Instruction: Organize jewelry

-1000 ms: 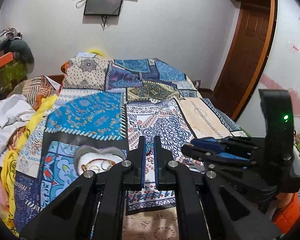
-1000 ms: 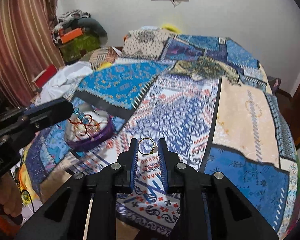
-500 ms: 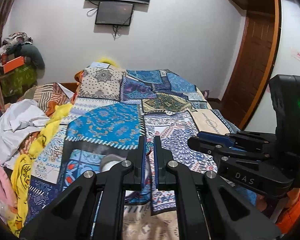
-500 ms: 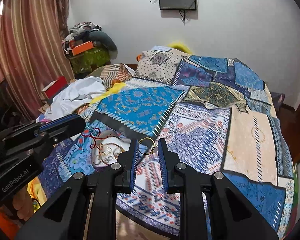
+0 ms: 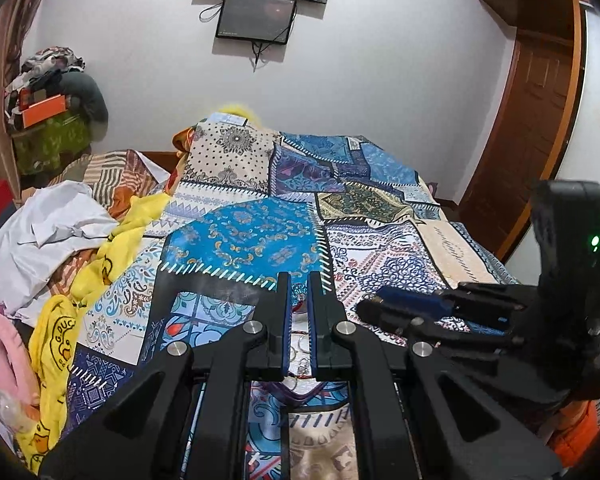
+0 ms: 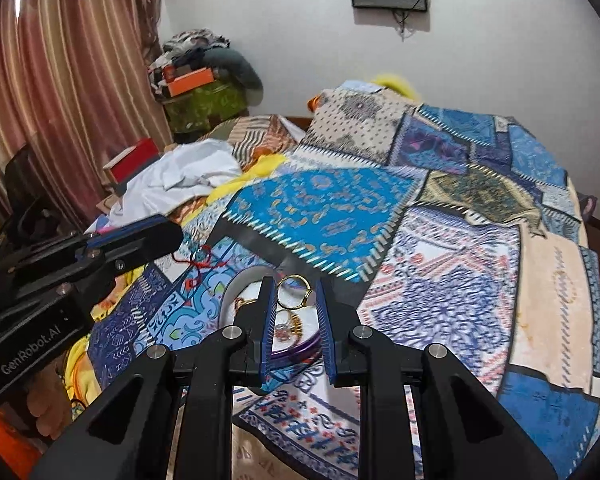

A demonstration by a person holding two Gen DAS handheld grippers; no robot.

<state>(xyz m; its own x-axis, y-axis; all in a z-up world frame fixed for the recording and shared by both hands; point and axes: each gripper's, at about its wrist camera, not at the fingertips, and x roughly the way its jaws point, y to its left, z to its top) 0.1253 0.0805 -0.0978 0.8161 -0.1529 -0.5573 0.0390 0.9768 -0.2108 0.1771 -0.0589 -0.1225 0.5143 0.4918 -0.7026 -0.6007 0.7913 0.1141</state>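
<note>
Left tongs (image 5: 299,292): held over the bed, the two fingers close together with a narrow gap; they clamp a red thread piece with a teal bead.
Thread piece (image 6: 199,258): in the right view it hangs from the tip of the left tongs, red loops and a small bead, above the quilt and just left of the bowl.
Right tongs (image 6: 296,292): the fingers stand a little apart; a gold ring sits between their tips. It looks to touch both pads, so I read it as clamped, but the contact on the right pad is not fully clear.
Ring (image 6: 294,292): gold, a round hoop with a small setting on its right side, held above the bowl.
Bowl (image 6: 240,280): white inside with a purple rim, on the quilt near the front edge of the bed, directly under the right tongs. More gold pieces lie in it, partly hidden by the fingers. In the left view only a small part shows between the left fingers.
Quilt (image 6: 328,208): patchwork of blue, cream and dark pieces, it covers the bed.
Clothes (image 5: 48,236): white and yellow cloth in a heap at the left side of the bed.
Screen (image 5: 256,18): dark, on the wall behind the bed.
Door (image 5: 532,120): brown wood, at the right.
</note>
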